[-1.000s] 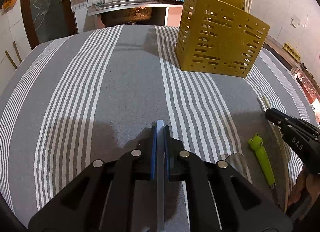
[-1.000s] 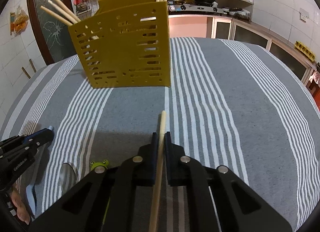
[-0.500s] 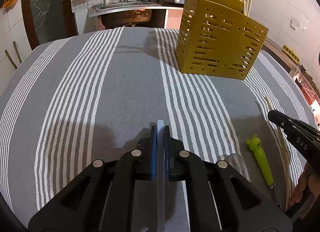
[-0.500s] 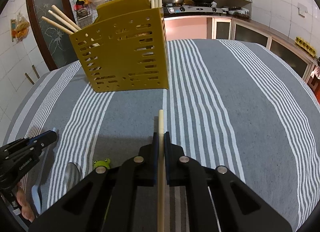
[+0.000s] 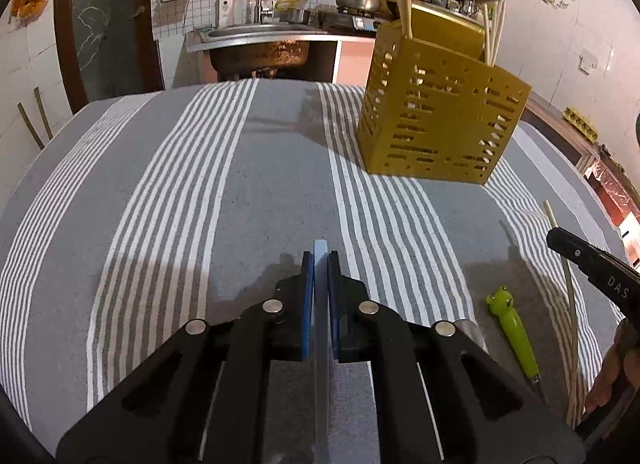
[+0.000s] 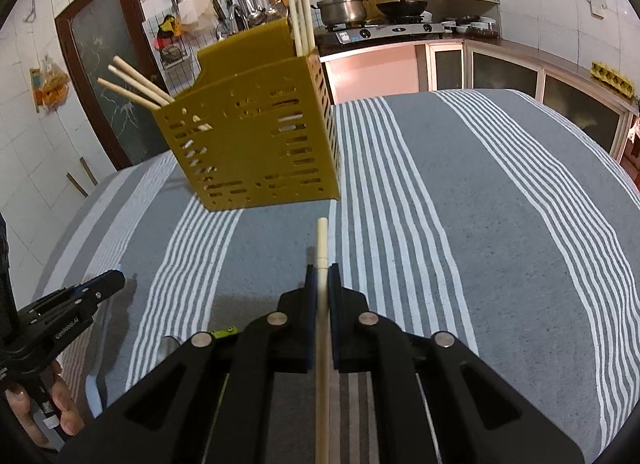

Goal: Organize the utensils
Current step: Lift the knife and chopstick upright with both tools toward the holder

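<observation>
Both sets of jaws are clenched, each on a utensil: the left gripper (image 5: 320, 260) pinches a thin pale-blue flat handle (image 5: 321, 344) edge-on between its blue pads, and the right gripper (image 6: 322, 272) clamps a pale wooden chopstick (image 6: 322, 240) whose tip pokes out just past the fingertips. Ahead of the right jaws and a little to their left stands the mustard-yellow perforated plastic utensil caddy (image 6: 256, 152), with other chopsticks already leaning out of it; from the left jaws it sits ahead and off to the right (image 5: 436, 120). Down on the grey-and-white striped tablecloth (image 5: 160, 192), right of the left jaws, a green frog-headed utensil (image 5: 514, 328) is waiting, with something shiny beside it that I can't identify. Now the risks, as I read them: the chopstick is long and held near one end, so it could pivot in the pads and miss the opening or jab the caddy wall, and that light caddy might slide or tip. The slim blue handle could twist out too.
</observation>
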Available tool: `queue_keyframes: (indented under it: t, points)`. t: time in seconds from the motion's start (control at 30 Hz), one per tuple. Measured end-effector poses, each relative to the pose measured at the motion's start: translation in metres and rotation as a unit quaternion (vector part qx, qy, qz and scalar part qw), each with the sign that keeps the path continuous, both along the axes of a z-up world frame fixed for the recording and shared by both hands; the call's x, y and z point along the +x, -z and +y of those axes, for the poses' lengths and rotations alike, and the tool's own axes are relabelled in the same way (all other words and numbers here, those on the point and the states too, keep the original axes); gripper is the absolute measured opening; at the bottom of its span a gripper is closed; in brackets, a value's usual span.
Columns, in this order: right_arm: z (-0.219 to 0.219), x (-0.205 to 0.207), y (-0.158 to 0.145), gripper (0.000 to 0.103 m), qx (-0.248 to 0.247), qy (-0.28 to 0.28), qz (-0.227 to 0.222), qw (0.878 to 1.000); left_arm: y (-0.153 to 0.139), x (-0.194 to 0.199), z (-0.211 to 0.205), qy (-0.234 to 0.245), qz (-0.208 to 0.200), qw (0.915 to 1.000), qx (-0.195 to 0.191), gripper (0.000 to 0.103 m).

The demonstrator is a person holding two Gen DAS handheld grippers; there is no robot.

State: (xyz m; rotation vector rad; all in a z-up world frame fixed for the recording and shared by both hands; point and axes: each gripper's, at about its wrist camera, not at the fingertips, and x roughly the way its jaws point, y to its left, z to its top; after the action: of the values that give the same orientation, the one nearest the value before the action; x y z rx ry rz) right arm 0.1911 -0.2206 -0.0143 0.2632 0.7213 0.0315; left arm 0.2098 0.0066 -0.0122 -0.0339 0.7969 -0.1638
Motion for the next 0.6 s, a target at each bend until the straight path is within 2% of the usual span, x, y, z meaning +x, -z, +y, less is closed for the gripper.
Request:
queue_keyframes:
  t: [0.6]
  points:
    - [-0.008,-0.013,-0.015,0.006,0.032,0.004,-0.05,0.998,-0.024,-0.011,0.011,-0.008,-0.052,0.9985,-0.014,0.006]
